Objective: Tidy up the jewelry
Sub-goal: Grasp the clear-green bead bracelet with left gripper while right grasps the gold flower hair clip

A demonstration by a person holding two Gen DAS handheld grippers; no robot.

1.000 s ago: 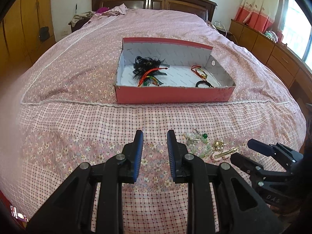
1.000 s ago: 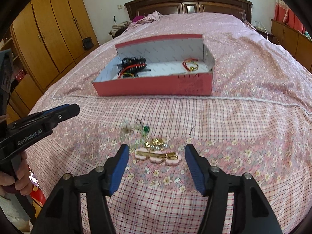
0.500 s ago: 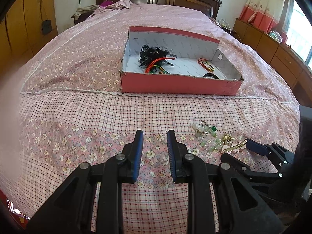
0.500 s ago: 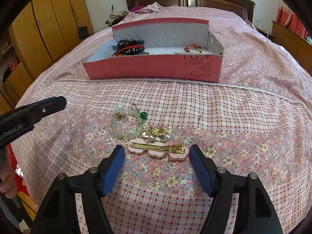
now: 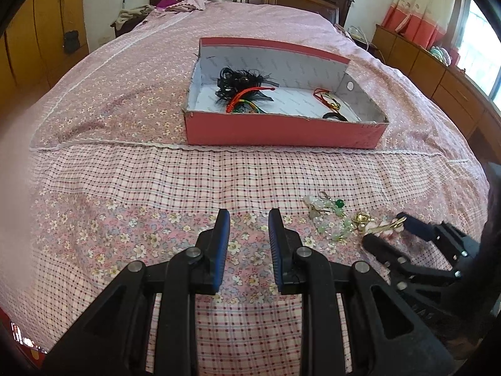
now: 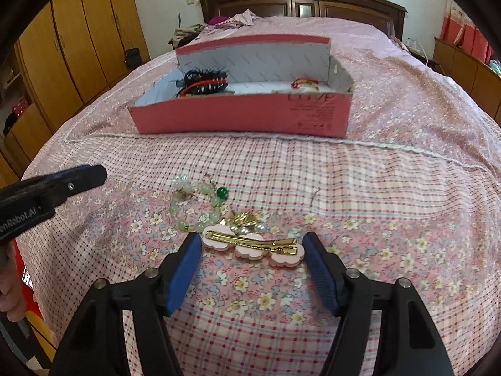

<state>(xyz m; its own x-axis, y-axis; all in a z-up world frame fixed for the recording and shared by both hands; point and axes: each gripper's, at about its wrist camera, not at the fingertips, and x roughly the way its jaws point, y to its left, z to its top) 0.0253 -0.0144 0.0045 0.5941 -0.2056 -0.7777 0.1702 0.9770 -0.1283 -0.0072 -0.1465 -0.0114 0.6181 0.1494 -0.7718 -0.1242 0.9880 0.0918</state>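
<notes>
A pink cloud-shaped hair clip [image 6: 250,246] with a gold clasp lies on the flowered bedspread. My right gripper [image 6: 250,238] is open and straddles it, one blue pad near each end of the clip. Just beyond lie a pale green bead bracelet [image 6: 194,200] and a gold-and-pearl piece [image 6: 247,221]. The pink jewelry box [image 6: 244,116] stands farther up the bed, holding a black feathery piece, red cords and a bracelet. My left gripper [image 5: 249,219] hovers left of the beads [image 5: 332,219], jaws narrowly apart with nothing between them. The right gripper [image 5: 389,230] shows at the clip.
A small wire hook [image 6: 314,195] lies right of the pile. Wooden wardrobes [image 6: 78,47] line the left wall and low cabinets [image 5: 438,72] the right. Clothes sit by the headboard [image 6: 297,3]. The bed's near edge drops off just below both grippers.
The right gripper has sunk a little toward the bed and its jaws stand slightly wider around the clip. The left gripper's view has shifted slightly; its jaws are unchanged.
</notes>
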